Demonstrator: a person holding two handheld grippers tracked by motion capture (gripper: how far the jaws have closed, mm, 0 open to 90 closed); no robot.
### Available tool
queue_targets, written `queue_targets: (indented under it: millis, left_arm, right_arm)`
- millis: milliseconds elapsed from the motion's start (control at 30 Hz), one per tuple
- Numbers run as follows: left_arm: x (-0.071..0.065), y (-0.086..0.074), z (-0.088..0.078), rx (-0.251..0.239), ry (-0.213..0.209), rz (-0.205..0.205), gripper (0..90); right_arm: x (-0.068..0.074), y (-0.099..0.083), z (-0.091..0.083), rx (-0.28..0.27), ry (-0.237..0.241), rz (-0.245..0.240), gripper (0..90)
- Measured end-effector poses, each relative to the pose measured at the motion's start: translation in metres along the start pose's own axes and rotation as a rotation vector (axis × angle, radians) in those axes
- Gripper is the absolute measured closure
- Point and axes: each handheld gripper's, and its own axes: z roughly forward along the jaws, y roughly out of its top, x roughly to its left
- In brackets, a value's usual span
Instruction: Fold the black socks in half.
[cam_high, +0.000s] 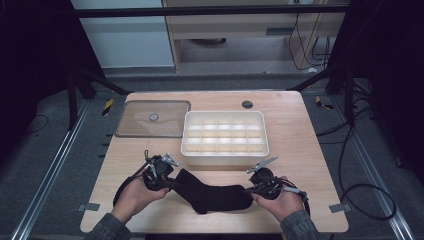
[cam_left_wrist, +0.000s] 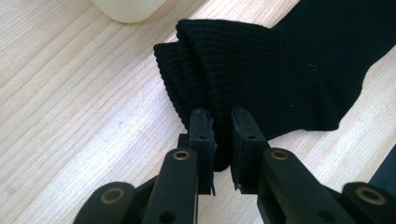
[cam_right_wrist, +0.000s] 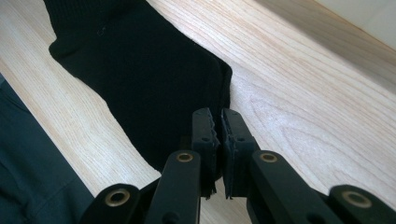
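A black sock (cam_high: 212, 194) lies flat on the wooden table (cam_high: 305, 150) near its front edge, ribbed cuff to the left, toe to the right. My left gripper (cam_high: 170, 183) is shut on the bunched cuff (cam_left_wrist: 219, 79), with fabric pinched between its jaws (cam_left_wrist: 222, 122). At the other end, my right gripper (cam_high: 248, 190) is shut on the toe edge of the sock (cam_right_wrist: 154, 88), its jaws nearly touching (cam_right_wrist: 219, 119). A hand holds each gripper from the bottom of the high view.
A white divided organizer box (cam_high: 225, 137) stands just behind the sock; its corner (cam_left_wrist: 126, 7) is close to the left gripper. A clear lid (cam_high: 152, 119) lies at the back left. A dark sleeve (cam_right_wrist: 32, 177) is near the table's front edge.
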Motion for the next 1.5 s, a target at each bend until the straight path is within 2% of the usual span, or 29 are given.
queue_targets:
  millis: [533, 1133, 1400, 1467, 1500]
  left_arm:
    - [0.005, -0.006, -0.013, -0.004, 0.002, 0.000, 80.1]
    - [0.011, -0.013, -0.020, -0.002, 0.013, 0.002, 79.9]
    - [0.012, -0.018, -0.023, 0.006, 0.021, 0.002, 79.8]
    - [0.013, -0.020, -0.024, 0.008, 0.033, -0.001, 79.8]
    - [0.014, -0.021, -0.023, 0.015, 0.040, 0.004, 79.8]
  right_arm:
    - [0.008, 0.007, 0.004, -0.005, 0.009, -0.014, 85.4]
    - [0.012, 0.015, 0.011, 0.001, 0.019, -0.022, 85.3]
    - [0.018, 0.023, 0.017, 0.008, 0.022, -0.039, 85.1]
    - [0.020, 0.025, 0.020, 0.006, 0.023, -0.054, 85.1]
    - [0.021, 0.026, 0.021, 0.007, 0.024, -0.046, 85.1]
